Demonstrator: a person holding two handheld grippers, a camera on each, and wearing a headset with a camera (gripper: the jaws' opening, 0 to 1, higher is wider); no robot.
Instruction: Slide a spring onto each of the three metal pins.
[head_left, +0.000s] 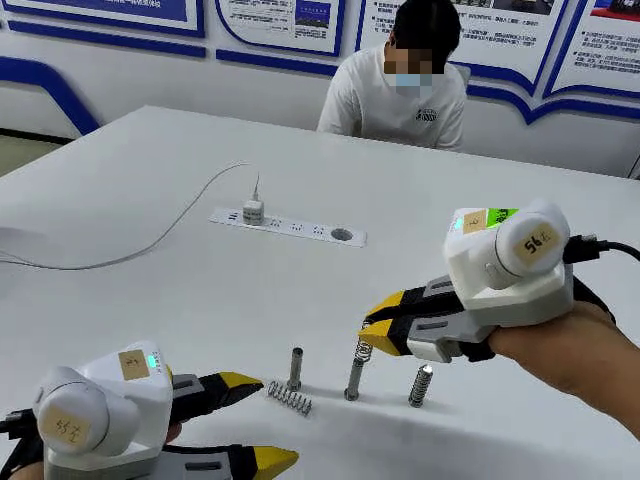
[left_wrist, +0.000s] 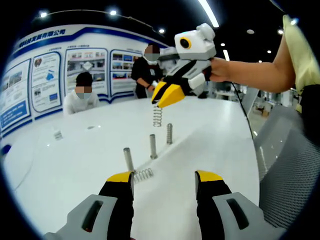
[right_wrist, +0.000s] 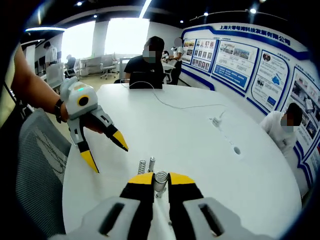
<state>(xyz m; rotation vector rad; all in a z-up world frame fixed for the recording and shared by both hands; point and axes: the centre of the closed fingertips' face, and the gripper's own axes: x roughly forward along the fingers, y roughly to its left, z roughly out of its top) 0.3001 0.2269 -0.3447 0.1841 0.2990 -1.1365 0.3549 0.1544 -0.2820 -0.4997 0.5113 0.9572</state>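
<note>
Centre frame — right tool (head_left: 370, 330) is pinching spring (head_left: 363, 350) over middle pin (head_left: 353, 381); left tool (head_left: 272, 420) is gaping wide, lower left.

Right gripper (head_left: 366, 331) raised, fingers (head_left: 383, 341) pinched — left gripper (head_left: 278, 420) low, fingers spread.
</note>
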